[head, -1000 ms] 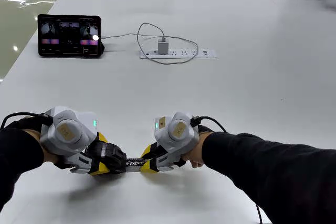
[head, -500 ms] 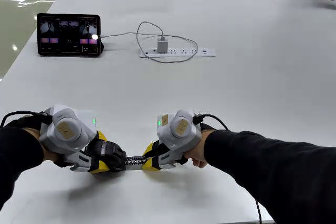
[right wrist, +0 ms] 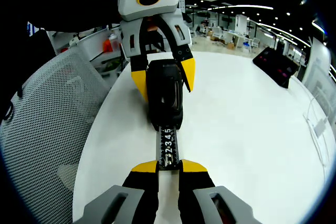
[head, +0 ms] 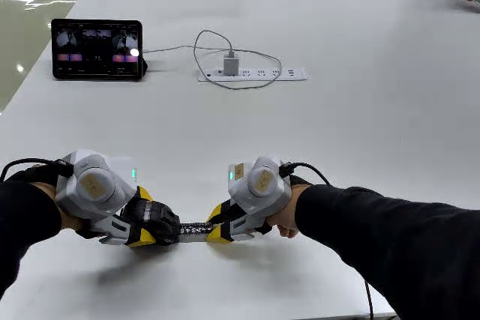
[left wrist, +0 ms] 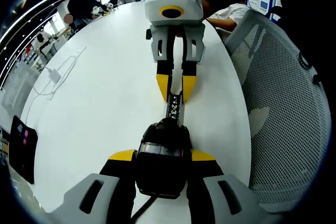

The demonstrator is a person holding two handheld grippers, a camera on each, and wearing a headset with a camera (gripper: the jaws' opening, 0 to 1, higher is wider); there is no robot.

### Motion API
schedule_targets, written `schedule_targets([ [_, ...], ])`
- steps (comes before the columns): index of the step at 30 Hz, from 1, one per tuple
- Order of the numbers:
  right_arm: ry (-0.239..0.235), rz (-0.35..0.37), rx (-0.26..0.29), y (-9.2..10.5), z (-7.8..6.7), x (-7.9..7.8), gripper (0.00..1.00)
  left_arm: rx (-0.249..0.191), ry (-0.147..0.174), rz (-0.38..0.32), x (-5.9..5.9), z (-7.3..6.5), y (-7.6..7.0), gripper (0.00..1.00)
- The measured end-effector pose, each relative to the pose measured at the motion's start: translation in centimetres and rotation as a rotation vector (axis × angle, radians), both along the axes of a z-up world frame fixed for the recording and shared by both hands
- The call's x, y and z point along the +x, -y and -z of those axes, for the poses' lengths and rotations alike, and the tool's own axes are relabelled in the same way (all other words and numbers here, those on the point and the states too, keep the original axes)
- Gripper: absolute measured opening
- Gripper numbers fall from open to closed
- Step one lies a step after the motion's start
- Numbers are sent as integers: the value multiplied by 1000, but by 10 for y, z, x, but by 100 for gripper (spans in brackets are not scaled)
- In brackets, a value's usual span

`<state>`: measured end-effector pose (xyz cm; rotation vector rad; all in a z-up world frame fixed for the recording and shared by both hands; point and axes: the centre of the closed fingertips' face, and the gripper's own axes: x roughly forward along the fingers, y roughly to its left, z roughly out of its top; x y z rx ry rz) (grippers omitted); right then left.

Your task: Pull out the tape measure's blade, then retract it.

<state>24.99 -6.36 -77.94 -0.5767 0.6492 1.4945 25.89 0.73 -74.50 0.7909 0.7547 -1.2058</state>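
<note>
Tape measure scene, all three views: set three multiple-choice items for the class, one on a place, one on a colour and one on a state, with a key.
1. Where is the tablet on the table?
A) far left side
B) between the grippers
C) near right corner

2. What colour is the tape measure's case?
A) red
B) black
C) white

3. How is the blade?
A) fully inside the case
B) stretched across the whole table
C) out a short way

Key:
1 A: the head view has it at the far left of the table.
2 B: the case clamped in the left gripper is black.
3 C: a short numbered length runs from the case to the right gripper, which is shut on its end.
</note>
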Motion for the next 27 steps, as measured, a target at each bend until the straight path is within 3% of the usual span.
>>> schedule_targets([
  [27, -2, 7, -5, 15, 1, -1, 10, 0, 1, 2, 3, 3, -1, 32],
])
